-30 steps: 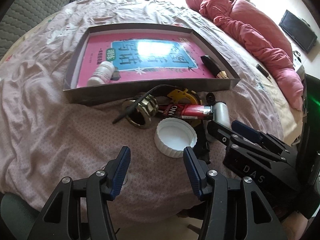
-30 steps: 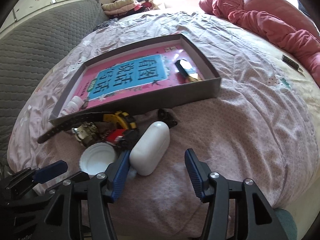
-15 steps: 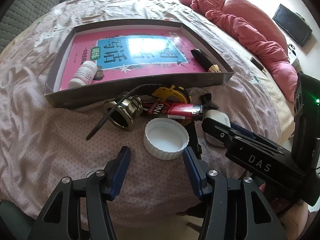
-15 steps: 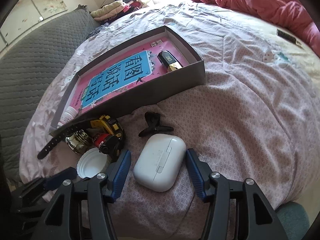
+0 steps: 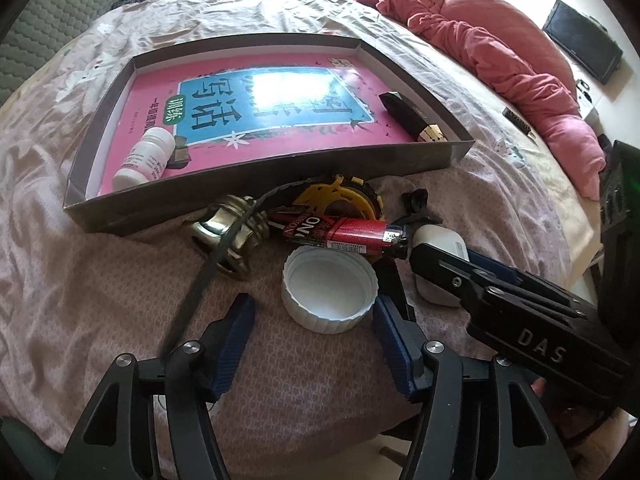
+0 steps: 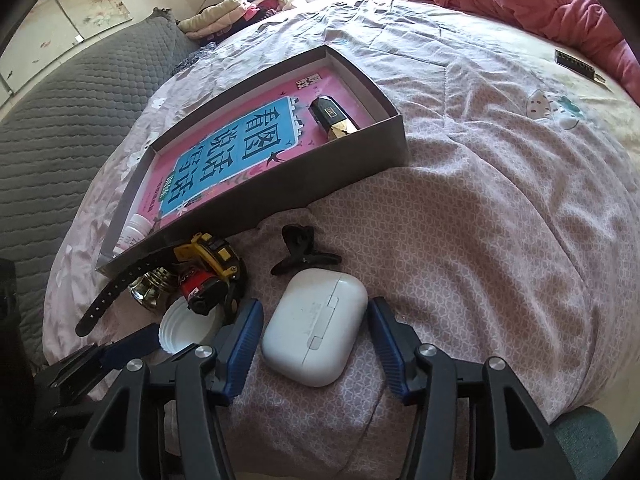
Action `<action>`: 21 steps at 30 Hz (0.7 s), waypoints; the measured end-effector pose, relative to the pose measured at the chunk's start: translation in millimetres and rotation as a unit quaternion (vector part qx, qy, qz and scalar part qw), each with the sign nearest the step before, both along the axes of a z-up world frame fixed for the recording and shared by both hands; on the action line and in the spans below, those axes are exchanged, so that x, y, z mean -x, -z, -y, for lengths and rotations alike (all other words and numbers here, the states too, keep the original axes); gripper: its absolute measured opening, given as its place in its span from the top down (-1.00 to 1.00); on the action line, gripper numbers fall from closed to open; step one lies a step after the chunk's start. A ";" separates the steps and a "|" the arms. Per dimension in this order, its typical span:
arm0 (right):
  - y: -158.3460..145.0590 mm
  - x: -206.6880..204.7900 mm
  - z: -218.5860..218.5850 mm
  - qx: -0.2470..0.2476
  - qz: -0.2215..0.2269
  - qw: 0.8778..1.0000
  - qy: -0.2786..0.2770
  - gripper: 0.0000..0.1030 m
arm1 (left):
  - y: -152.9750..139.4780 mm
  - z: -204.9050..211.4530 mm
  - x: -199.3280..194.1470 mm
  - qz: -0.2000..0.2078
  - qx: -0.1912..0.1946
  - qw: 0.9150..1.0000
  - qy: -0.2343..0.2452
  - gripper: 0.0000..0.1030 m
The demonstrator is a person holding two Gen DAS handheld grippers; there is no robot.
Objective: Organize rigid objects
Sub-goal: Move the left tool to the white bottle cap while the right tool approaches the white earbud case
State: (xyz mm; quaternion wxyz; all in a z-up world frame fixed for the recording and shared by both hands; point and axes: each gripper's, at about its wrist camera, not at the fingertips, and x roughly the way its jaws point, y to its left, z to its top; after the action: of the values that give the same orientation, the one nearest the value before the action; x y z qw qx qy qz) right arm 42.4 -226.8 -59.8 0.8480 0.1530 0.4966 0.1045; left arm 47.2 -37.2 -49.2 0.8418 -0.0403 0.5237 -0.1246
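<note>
— Both grippers came down: left gripper (image 5: 312, 320), jaws just widened, flanks the white cap (image 5: 329, 289).
— Right?
— Right gripper (image 6: 316, 334) (marked "DAS"), jaws narrowing, straddles the earbud case (image 6: 314, 330), untouched, beside the lighter (image 5: 344, 233) reading "ON".

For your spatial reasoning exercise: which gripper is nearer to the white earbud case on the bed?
Right. The right gripper straddles the white earbud case, which lies between its open fingers, apparently untouched. The left gripper is off to the case's side, around the white cap.
</note>
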 end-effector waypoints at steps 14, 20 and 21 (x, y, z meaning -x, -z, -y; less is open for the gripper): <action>-2.6 -2.9 -5.9 0.019 -0.006 1.000 -0.011 -0.05 | 9.6 2.7 -12.6 -0.005 -0.029 1.000 -0.006 -0.26; -3.0 -4.0 -7.6 0.023 -0.008 1.000 -0.009 -0.06 | 8.3 -19.8 -8.1 -0.006 0.029 0.999 -0.012 -0.25; -2.2 -3.8 -10.7 0.034 -0.009 0.999 -0.014 -0.06 | 7.8 -23.7 -7.6 -0.006 0.042 0.999 -0.017 -0.25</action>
State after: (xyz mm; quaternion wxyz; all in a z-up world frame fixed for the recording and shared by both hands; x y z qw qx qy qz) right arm 46.1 -216.1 -57.6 0.8468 0.1178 0.5093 0.0980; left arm 54.7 -13.5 -57.1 0.8380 -0.0856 0.5226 -0.1321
